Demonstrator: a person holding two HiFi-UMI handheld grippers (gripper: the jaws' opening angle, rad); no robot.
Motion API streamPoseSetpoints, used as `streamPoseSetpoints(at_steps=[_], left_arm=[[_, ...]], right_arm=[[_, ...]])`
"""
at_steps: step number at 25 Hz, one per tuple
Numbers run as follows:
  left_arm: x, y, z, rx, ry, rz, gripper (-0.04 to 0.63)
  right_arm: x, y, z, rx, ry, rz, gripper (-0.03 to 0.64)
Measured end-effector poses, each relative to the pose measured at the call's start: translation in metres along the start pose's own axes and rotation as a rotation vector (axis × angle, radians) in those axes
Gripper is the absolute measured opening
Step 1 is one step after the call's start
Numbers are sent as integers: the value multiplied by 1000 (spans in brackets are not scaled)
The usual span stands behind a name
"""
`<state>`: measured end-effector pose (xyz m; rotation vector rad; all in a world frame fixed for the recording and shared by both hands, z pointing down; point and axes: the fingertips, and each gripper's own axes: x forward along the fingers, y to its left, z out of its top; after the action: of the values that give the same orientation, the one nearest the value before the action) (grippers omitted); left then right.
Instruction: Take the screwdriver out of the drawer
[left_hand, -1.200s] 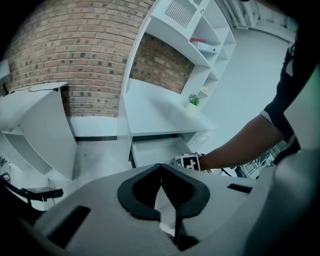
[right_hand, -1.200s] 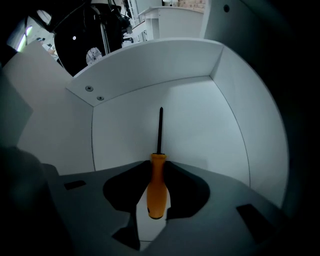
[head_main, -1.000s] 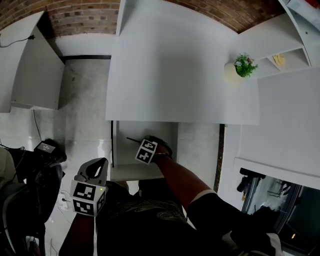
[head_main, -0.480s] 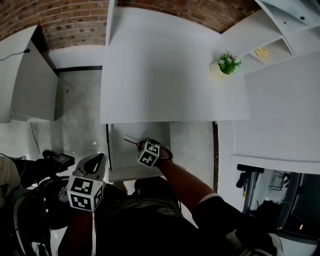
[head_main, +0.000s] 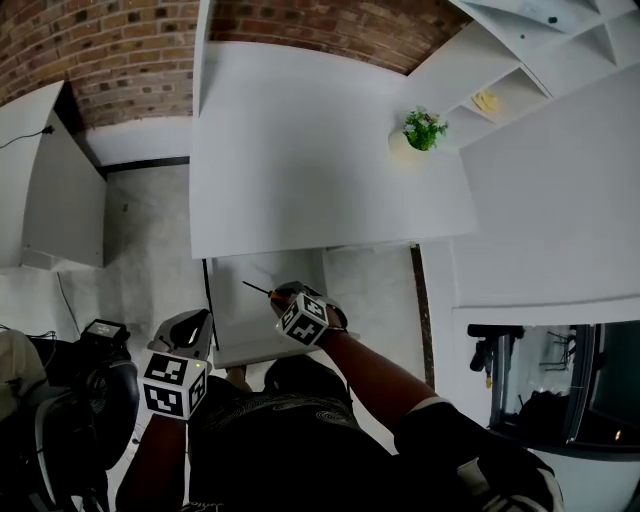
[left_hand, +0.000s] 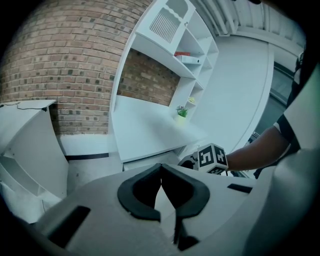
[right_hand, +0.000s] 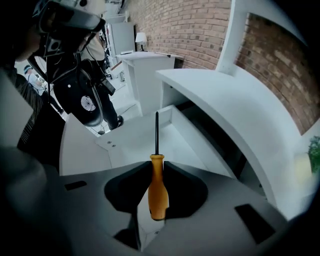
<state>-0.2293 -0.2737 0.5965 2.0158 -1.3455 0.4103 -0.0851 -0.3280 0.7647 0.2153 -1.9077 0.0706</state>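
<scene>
White tabletop (head_main: 330, 150) fills most of the head view, and below its front edge the drawer (head_main: 262, 325) stands pulled out. Your right gripper (right_hand: 156, 171) is over that drawer, its jaws clamped on the orange handle of the screwdriver (right_hand: 157, 195), with the shaft pointing away above the drawer floor. Your left gripper (left_hand: 161, 185) hangs low at your side, jaws together with nothing between them. The grasp looks done and the tool appears lifted. What's left is carrying it clear of the drawer.

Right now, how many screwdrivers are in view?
1: the screwdriver is clamped in the right gripper, above the open drawer. Others could lie hidden deeper in the drawer.
</scene>
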Motion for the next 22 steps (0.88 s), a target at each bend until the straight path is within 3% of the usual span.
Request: streamPoseSetpoints(at_steps=[14, 22], left_arm=[[-20, -20, 32, 44, -76, -27, 18], [-31, -36, 44, 88, -100, -61, 18]], right_arm=[[-100, 5, 55, 127, -255, -78, 80], [-165, 8, 92, 308, -474, -83, 80]])
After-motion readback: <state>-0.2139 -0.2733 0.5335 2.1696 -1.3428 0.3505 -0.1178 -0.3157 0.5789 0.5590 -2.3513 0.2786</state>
